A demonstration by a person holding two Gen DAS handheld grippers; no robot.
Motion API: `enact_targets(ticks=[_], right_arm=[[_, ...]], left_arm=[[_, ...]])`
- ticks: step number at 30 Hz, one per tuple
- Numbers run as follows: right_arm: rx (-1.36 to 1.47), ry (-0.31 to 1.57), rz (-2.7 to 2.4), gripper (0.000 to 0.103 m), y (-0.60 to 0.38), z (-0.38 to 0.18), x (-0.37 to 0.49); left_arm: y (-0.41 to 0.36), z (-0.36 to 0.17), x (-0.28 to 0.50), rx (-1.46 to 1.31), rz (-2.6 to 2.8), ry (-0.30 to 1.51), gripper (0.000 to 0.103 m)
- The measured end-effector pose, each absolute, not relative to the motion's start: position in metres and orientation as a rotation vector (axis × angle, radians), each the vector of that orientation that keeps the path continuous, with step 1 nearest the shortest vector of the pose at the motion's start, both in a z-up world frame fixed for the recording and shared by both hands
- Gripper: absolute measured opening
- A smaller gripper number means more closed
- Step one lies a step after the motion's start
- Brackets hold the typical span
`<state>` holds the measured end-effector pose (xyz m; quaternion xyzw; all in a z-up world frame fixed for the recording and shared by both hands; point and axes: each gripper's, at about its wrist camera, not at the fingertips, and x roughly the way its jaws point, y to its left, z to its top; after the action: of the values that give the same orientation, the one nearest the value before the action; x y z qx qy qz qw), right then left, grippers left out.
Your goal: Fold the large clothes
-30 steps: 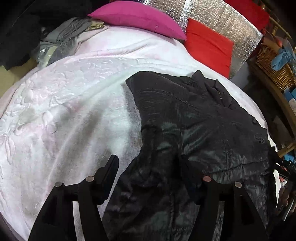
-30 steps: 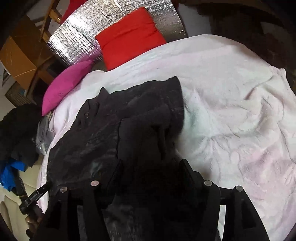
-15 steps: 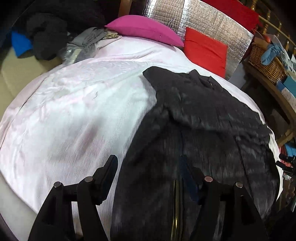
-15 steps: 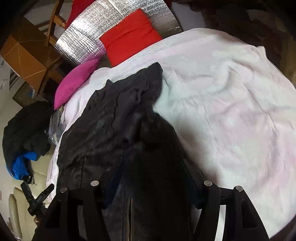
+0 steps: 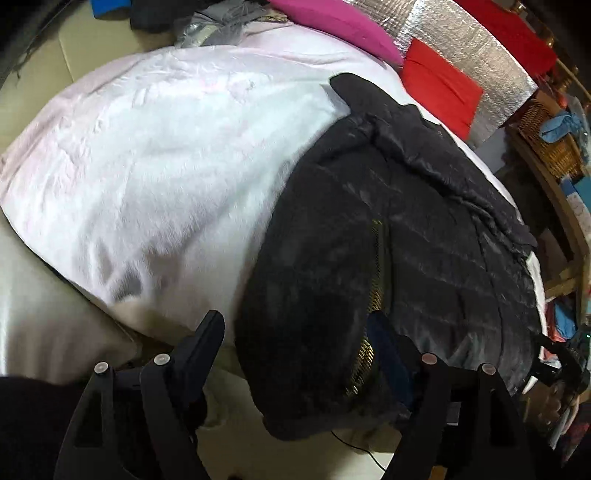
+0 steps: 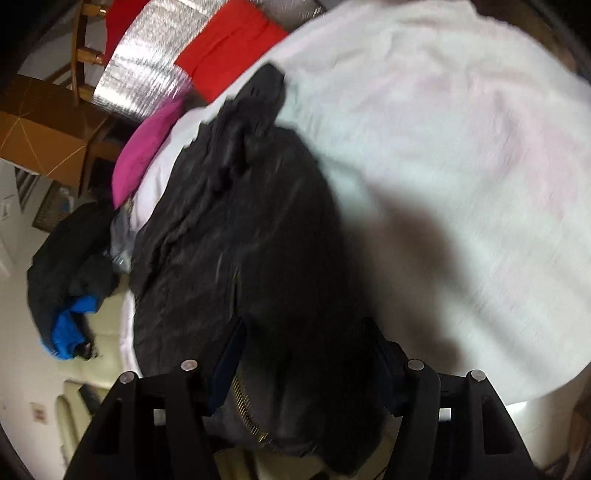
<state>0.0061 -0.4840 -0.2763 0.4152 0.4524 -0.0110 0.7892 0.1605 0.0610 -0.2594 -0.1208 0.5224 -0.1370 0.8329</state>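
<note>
The black jacket (image 5: 388, 236) is a quilted, faintly glossy garment with a brass-toned zip running down its front, lying on a bed under a pale pink blanket (image 5: 166, 147).

In the left wrist view, the left claw (image 5: 295, 339) hangs over the bed's near edge. Its left finger stands clear over the blanket edge, beside the jacket; its right finger, with a blue pad, lies against the hem next to the zip. The jaws are opening, with the hem corner between them; I cannot tell whether the pads press on it. Ahead and to the right of this claw the jacket spreads away toward a rumpled collar, and farther off lie a magenta pillow (image 5: 332, 22) and a red pillow (image 5: 439, 85). At the far right edge part of the other gripper shows, blurred.

In the right wrist view, the right claw (image 6: 306, 354) sits at middling width with the jacket's hem and zip bunched between its fingers; whether it is gripped I cannot tell. The garment stretches ahead and left of it; bare blanket lies to its right.

Compared with a second ago, both views show the bed's near edge and the zip, the jacket lies longer and flatter, and the left jaws stand wider.
</note>
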Motion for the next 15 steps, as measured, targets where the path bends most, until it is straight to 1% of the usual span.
enact_targets(ticks=[1,2,3,4,5,7,8,9,11,15], right_arm=[[0.893,0.975,-0.001,0.067,-0.478,-0.276,0.005],[0.878,0.973,0.01,0.067,-0.473,-0.275,0.003],[0.854,0.97,0.018,0.067,-0.468,-0.273,0.002],[0.837,0.969,0.024,0.067,-0.464,-0.271,0.0],[0.829,0.973,0.022,0.067,-0.463,-0.271,-0.001],[0.831,1.002,-0.009,0.067,-0.463,-0.275,-0.002],[0.837,1.025,-0.024,0.067,-0.464,-0.28,-0.003],[0.849,1.042,-0.029,0.067,-0.464,-0.284,-0.005],[0.838,1.052,-0.033,0.067,-0.461,-0.286,-0.008],[0.795,1.081,-0.038,0.067,-0.455,-0.288,-0.013]], left_arm=[[0.059,-0.26,0.156,-0.253,-0.316,1.105,0.071],[0.056,-0.261,0.152,-0.241,-0.333,1.107,0.052],[0.053,-0.263,0.149,-0.223,-0.344,1.117,0.036],[0.052,-0.266,0.146,-0.212,-0.344,1.129,0.034],[0.052,-0.268,0.144,-0.214,-0.34,1.135,0.034],[0.055,-0.273,0.14,-0.233,-0.329,1.153,0.034],[0.057,-0.274,0.139,-0.239,-0.317,1.155,0.04],[0.059,-0.276,0.137,-0.243,-0.298,1.162,0.055],[0.065,-0.28,0.134,-0.252,-0.257,1.177,0.074],[0.068,-0.291,0.131,-0.327,-0.275,1.232,0.077]])
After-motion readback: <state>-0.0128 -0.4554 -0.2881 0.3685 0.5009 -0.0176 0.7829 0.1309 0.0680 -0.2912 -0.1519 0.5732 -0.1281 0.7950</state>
